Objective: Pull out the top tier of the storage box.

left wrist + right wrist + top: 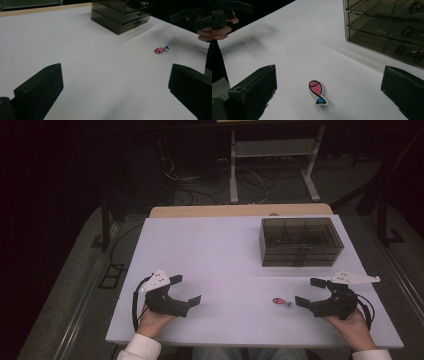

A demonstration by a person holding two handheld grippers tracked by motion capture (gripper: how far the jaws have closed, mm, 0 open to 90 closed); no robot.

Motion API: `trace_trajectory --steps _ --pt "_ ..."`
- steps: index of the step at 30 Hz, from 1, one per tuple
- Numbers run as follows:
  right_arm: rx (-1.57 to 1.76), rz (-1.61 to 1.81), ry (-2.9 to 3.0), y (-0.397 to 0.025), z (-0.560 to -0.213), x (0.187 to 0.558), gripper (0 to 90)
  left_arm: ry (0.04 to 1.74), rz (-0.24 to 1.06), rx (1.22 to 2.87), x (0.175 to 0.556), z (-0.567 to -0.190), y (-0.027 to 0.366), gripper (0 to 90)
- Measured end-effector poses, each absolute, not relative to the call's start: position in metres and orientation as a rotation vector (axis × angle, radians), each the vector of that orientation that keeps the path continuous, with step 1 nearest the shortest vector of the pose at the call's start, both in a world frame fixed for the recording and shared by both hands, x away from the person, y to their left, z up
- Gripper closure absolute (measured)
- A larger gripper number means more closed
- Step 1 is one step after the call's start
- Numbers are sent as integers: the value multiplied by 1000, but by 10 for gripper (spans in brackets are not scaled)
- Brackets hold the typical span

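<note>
Pink fish sticker (317, 92) near right gripper (306, 292), left gripper (184, 289), both jaws open, drawer box (300, 241) contents indistinct

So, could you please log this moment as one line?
left gripper: open, empty | right gripper: open, beside fish sticker | drawer box: shut

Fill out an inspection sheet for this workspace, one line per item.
Surface: white table, bare across the middle.
Job's things: pink fish sticker lies flat just ahead of the right gripper; smoky drawer box at the far right, drawers shut.
Clutter: nothing seen.
Grippers: left gripper and right gripper both open, empty, resting near the front edge.
Cables: black cable loops from the left gripper; floor cables behind the table.
Surroundings: dark room, white frame behind.
</note>
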State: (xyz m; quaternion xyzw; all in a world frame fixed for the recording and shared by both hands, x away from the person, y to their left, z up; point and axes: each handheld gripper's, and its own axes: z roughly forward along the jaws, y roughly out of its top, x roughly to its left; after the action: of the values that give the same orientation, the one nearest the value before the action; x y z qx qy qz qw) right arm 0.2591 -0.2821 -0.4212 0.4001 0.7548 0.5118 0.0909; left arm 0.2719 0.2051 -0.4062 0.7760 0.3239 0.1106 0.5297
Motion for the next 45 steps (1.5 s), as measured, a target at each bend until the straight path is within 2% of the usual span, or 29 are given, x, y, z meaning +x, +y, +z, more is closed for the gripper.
trace_trajectory --steps 45 --pt "1307 1461 2285 -276 -409 262 5 774 260 1858 271 -409 206 0"
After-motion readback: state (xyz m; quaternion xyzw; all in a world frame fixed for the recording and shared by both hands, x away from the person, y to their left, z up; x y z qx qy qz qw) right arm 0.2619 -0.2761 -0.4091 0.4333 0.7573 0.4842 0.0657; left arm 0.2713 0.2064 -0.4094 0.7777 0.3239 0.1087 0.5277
